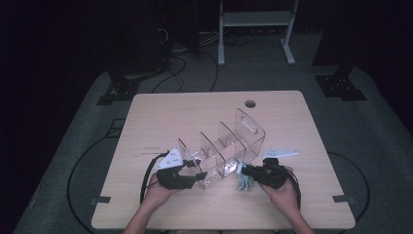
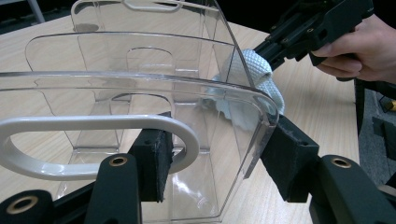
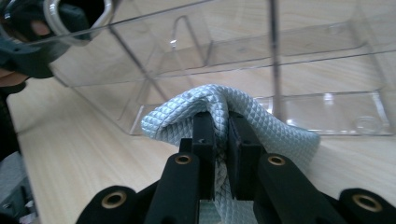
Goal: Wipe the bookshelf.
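A clear plastic desk organiser [image 1: 229, 146] with several dividers lies on the wooden table [image 1: 160, 117]. My left gripper [image 1: 197, 174] is shut on its near end wall, the one with the handle slot. In the left gripper view the pads [image 2: 152, 163] clamp that clear wall [image 2: 140, 60] from both sides. My right gripper [image 1: 248, 171] is shut on a folded pale blue cloth [image 1: 242, 181] beside the organiser's right side. The right gripper view has the jaws [image 3: 219, 135] pinching the quilted cloth [image 3: 187, 112] just in front of the organiser's clear side [image 3: 280, 56]. The cloth [image 2: 254, 74] touches the organiser's outer wall.
A round cable hole [image 1: 250, 104] sits near the table's far edge. Bare tabletop lies to the left and beyond the organiser. On the floor behind stand a white metal frame [image 1: 255, 19] and dark stand bases [image 1: 341, 85], with cables around the table.
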